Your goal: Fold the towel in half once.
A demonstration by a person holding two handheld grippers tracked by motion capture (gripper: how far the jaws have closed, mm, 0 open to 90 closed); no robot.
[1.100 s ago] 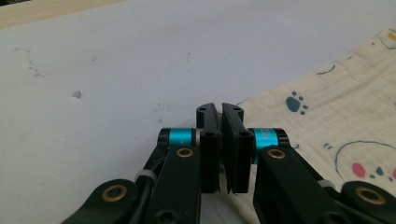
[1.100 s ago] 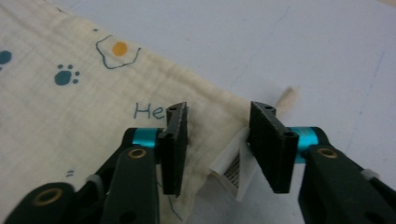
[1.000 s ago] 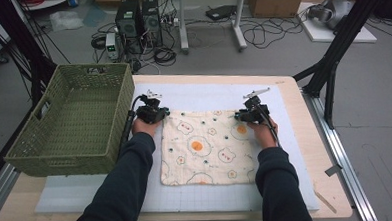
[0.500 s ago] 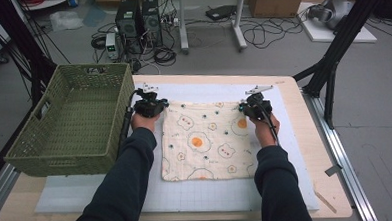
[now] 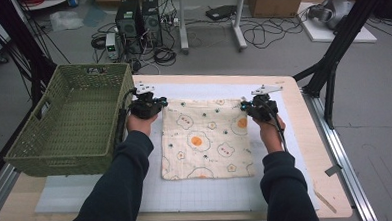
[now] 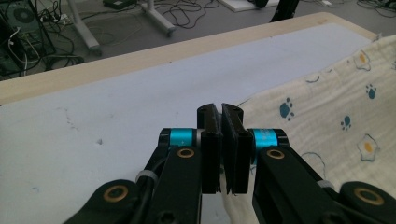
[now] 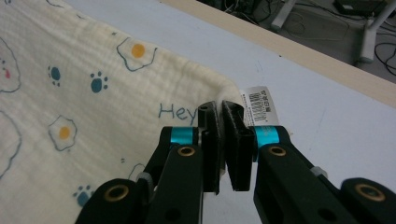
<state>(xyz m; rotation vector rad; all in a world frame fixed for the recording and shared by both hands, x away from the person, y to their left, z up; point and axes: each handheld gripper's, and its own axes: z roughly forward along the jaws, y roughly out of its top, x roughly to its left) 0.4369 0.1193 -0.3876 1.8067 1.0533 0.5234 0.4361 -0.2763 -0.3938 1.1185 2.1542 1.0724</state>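
Cloth [image 5: 205,140] printed with fried eggs and paw marks lies on the white mat [image 5: 197,195] at the table's middle, its far edge lifted. Left gripper [image 5: 147,105] is clamped on the cloth's far left corner, right gripper [image 5: 258,108] on the far right corner, jaws pressed together on the fabric. A green wicker basket [image 5: 51,157] stands along the table's left edge. The right gripper view shows a barcode label [image 7: 259,105] at that corner.

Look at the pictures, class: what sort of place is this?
Probably a lab or workshop: computer towers and tangled cables on a bare floor, beyond a table framed by black struts.
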